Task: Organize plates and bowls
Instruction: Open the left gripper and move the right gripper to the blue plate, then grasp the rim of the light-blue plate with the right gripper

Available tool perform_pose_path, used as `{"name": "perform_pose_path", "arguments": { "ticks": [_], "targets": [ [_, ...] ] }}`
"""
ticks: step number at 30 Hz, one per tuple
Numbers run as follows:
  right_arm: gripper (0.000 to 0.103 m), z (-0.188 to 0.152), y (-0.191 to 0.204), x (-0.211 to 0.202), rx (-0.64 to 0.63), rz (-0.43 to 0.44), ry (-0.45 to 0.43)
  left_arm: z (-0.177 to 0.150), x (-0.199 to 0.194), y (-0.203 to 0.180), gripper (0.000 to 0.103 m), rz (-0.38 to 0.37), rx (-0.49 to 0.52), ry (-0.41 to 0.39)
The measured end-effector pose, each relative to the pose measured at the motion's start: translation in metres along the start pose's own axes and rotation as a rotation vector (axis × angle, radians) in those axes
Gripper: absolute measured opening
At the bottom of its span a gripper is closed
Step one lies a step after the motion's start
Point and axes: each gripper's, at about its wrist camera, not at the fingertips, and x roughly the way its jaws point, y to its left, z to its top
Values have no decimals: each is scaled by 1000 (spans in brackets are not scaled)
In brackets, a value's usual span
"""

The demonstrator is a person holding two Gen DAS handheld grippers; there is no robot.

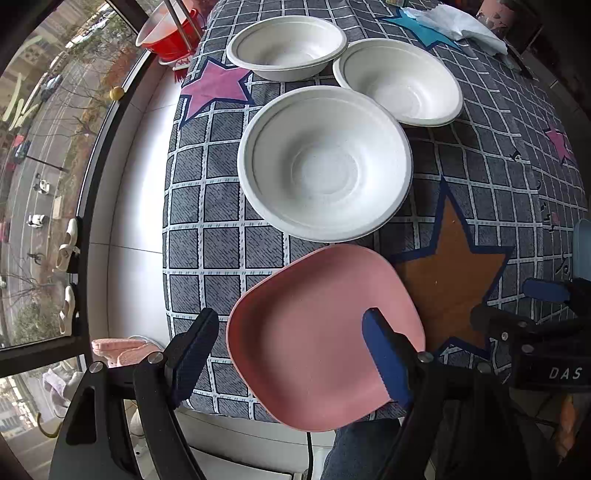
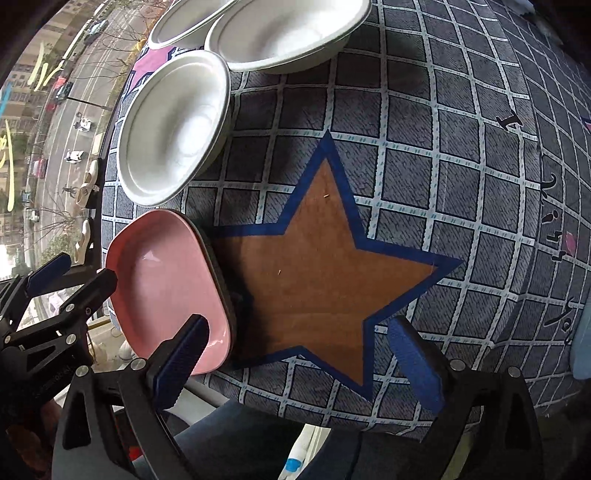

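A pink square plate (image 1: 317, 332) lies at the near edge of the table, also in the right wrist view (image 2: 170, 284). Three white bowls stand behind it: a near one (image 1: 325, 162), a far left one (image 1: 288, 44) and a far right one (image 1: 399, 81); the near one shows in the right wrist view (image 2: 173, 125). My left gripper (image 1: 291, 347) is open, its fingers on either side of the pink plate's near part, just above it. My right gripper (image 2: 299, 354) is open and empty over the brown star (image 2: 317, 266), right of the plate.
The table wears a grey checked cloth (image 1: 207, 206) with stars. A red basin (image 1: 166, 33) stands beyond the far left edge, white cloth or paper (image 1: 458, 22) at the far right. A pale blue object (image 2: 583, 339) peeks in at the right. A window is at the left.
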Motion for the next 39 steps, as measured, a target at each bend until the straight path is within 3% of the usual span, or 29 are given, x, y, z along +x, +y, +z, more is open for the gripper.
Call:
{"name": "perform_pose_path", "arguments": {
  "ticks": [13,19,24,27,34,39],
  "targets": [
    [98,-44,-170,-43,403,-47,-94,26,-10,-168,83,-86,411,-1],
    [98,-65,-260,-69,556,-148,-143,28,-14,-232,83,-108,548,3],
    [98,-77,-329,-85,642,-278,-173,34,-14,-267,83,-115,588,18],
    [98,-79,-361,-89,674,-303,-183,38,-14,-283,83,-116,594,28],
    [98,-85,-412,-76,706,-216,-166,57,-5,-303,83,-110,577,45],
    [98,-91,-385,-67,649,-153,-154,86,2,-313,83,-105,535,30]
  ]
}}
